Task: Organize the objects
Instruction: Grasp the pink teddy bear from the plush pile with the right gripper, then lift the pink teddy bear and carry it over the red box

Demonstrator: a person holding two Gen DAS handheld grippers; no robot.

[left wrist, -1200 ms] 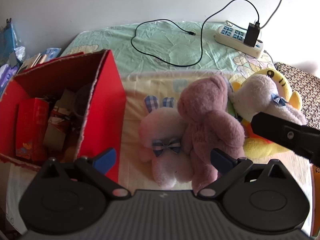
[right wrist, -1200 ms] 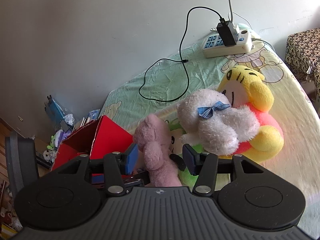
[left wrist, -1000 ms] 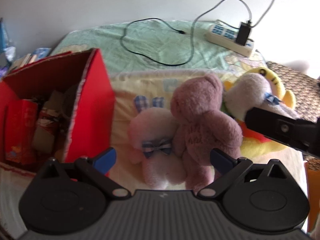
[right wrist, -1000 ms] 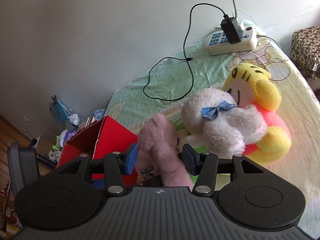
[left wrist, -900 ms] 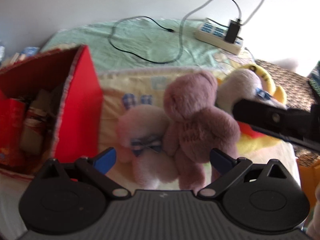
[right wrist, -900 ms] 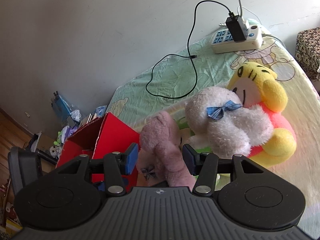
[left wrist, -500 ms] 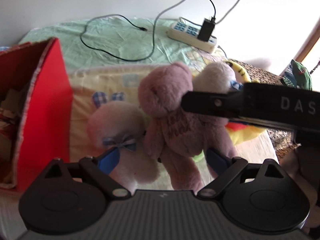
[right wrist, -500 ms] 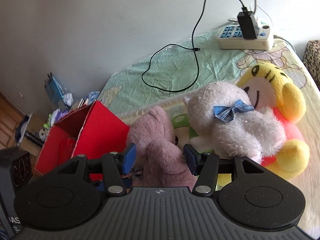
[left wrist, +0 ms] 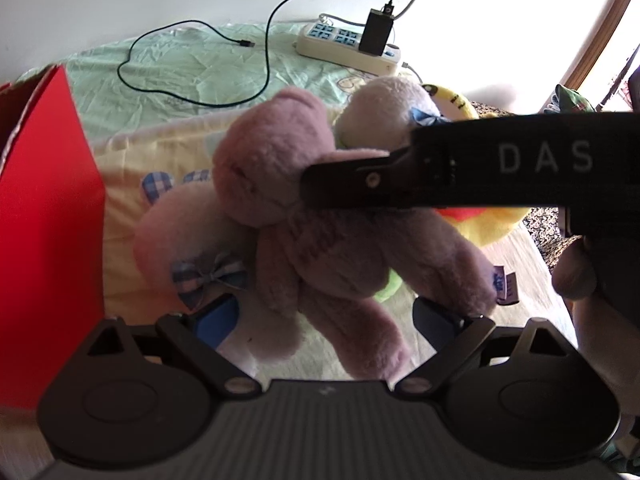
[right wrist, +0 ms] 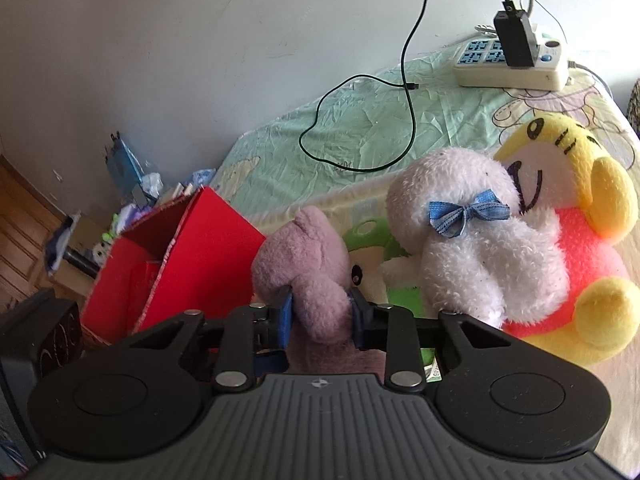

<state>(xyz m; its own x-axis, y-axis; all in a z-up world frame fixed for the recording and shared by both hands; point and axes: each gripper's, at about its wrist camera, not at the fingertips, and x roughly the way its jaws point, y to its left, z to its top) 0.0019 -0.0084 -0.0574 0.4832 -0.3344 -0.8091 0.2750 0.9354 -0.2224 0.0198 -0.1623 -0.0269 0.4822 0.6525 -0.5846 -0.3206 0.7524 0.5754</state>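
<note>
The right claw (right wrist: pixel 320 314) is closing, its pads already pinching the mauve teddy bear (right wrist: pixel 304 268) at the neck, so the pickup step looks under way. The bear lies on the bed just right of the red box (right wrist: pixel 192 264), head toward the wall, legs toward the wide-open, empty left claw (left wrist: pixel 326 314). Next comes a lift clear of the neighbouring pink plush (left wrist: pixel 188 240), then probably across into the box.

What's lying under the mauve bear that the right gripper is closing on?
The mauve bear leans on a pale pink bunny with a checked bow, and partly covers a green plush. The bedsheet lies below. How much more of either toy is underneath stays hidden.
</note>
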